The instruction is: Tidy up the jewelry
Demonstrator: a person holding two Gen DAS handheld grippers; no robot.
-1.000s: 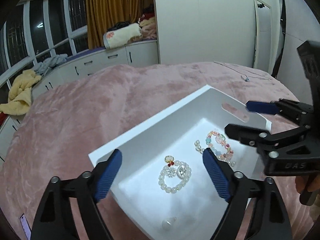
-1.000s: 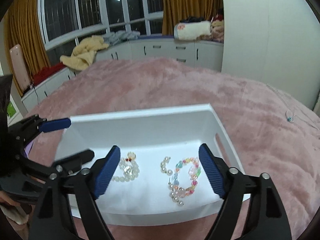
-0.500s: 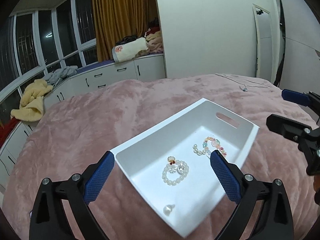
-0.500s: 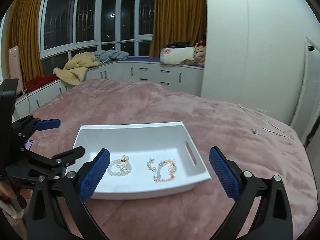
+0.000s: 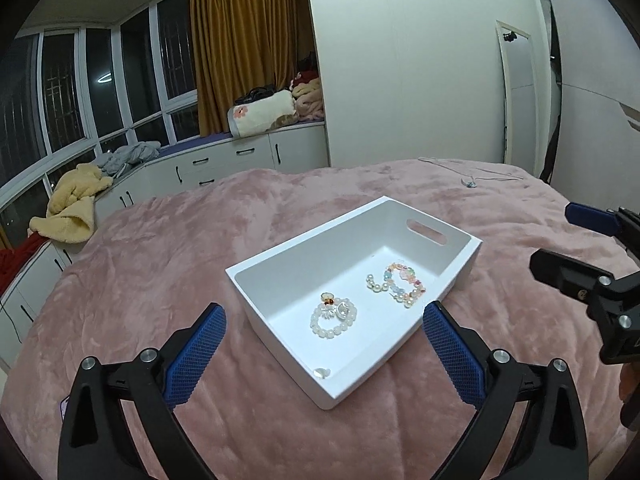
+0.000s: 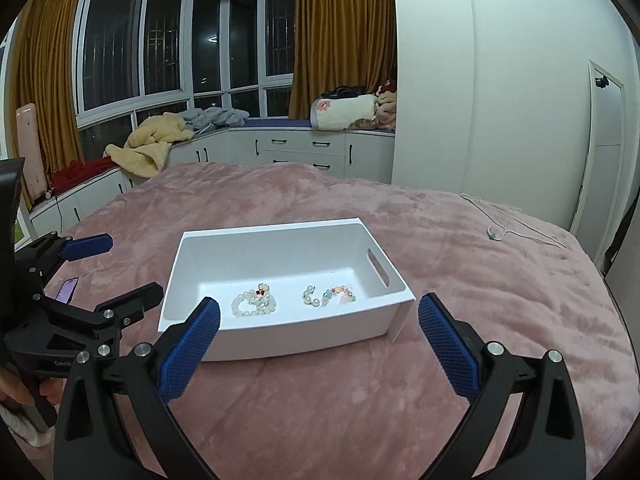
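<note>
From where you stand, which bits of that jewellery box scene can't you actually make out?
- Small clear piece in the white box, left wrist view: too small to identify; in the right wrist view the box's near wall hides it.
- Colourful bracelet, right wrist view: near wall cuts off its lower part.
- Phone, right wrist view: partly behind the left gripper.

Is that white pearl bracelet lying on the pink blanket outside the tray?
No, the white pearl bracelet lies on the floor of the white tray, beside the colorful bead bracelet.
</note>
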